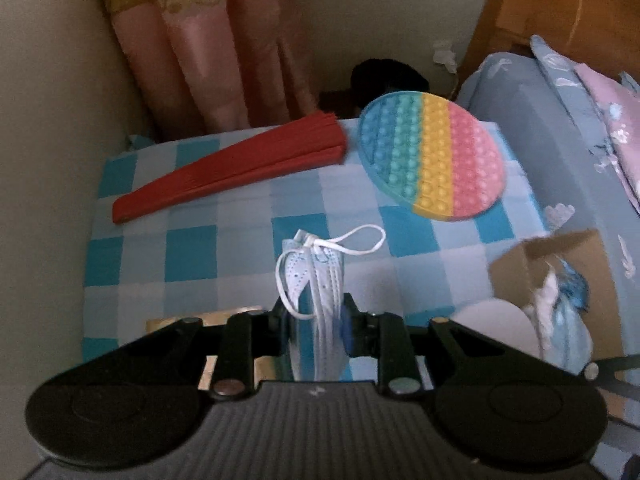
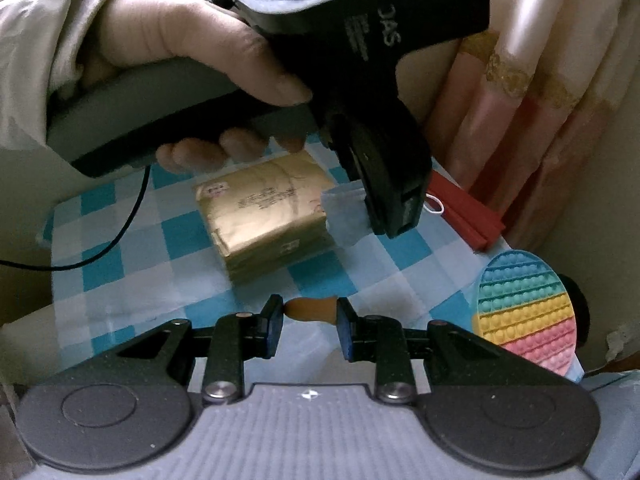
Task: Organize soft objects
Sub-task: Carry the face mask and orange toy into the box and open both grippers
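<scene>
Left wrist view
Face mask [image 1: 320, 280]: folded into a narrow bundle, its long axis running from the near fingers away toward the far side, the free end tilted up above the checked cloth [image 1: 240, 248].
Mask look: pale blue pleated fabric with white edges; one white ear loop [image 1: 356, 242] lies out to the right, another hangs at the left.
Left gripper [image 1: 316, 328]: fingers pressed in on the near end of the mask, pinching it between the blue pads.
Far side: a closed red folding fan [image 1: 232, 168] lies slantwise on the cloth; a round rainbow pop-it pad [image 1: 432, 156] sits just right of it.
Right edge: a cardboard box [image 1: 560, 276] with pale blue cloth inside, blurred.

Right wrist view
Small tan object [image 2: 310, 309]: a short rounded piece lying crosswise between the fingertips; what it is cannot be told.
Right gripper [image 2: 310, 320]: partly spread, its pads touching the two ends of the tan object and pinching it.
Left gripper [image 2: 396, 208]: seen from outside, held in the left hand [image 2: 192, 48], pointing down at the cloth, with the mask [image 2: 344, 212] at its tip.
Cloth [image 2: 140, 280]: a gold foil-wrapped package [image 2: 264, 216] lies in the middle, just left of the mask.
Right side: fan [image 2: 464, 212] far, pop-it pad [image 2: 524, 312] nearer.
</scene>
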Demonstrator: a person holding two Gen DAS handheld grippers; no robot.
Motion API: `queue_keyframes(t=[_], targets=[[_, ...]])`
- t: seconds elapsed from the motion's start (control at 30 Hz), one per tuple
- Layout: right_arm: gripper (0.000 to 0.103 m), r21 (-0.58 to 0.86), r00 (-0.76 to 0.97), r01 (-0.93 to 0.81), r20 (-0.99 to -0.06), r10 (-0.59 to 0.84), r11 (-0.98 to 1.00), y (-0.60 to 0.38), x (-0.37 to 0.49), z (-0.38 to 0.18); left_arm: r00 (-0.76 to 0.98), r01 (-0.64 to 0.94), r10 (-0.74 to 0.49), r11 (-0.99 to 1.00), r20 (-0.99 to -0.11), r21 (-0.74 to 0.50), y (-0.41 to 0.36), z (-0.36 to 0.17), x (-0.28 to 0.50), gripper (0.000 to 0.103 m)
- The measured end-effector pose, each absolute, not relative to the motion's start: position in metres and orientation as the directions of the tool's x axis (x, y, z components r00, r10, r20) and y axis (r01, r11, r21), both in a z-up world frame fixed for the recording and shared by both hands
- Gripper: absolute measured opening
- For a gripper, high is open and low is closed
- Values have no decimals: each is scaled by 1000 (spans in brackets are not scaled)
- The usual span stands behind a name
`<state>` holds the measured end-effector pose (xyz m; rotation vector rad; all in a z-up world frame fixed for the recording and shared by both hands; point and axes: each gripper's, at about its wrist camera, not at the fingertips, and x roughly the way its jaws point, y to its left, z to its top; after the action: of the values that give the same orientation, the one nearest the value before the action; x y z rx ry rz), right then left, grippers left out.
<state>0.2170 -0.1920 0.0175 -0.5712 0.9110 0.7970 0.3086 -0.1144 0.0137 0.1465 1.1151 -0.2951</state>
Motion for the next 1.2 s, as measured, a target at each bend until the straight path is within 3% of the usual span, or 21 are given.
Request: queue_keyframes(t=[0.4,1.0,1.07,1.13,1.2], targets=[[33,-120,423,-747,-844,328,654,-240,153,42,429,401,-221,916,-876,-35,-150,39,246,23],[33,-104,418,-589,-888,192,802,-336,114,9,354,576,-312,815,-882,-58,-257,28,212,23],[37,-101,415,-585,-890,190,805,-340,112,5,346,582,-318,811,-883,-64,-268,26,213,23],[68,-101,419,-583,-888,191,806,-342,111,2,336,588,-327,806,-883,-75,-278,26,215,23],[72,-99,432,-571,-880,196,815,-345,110,1,331,597,-334,798,-883,-78,-289,25,217,23]])
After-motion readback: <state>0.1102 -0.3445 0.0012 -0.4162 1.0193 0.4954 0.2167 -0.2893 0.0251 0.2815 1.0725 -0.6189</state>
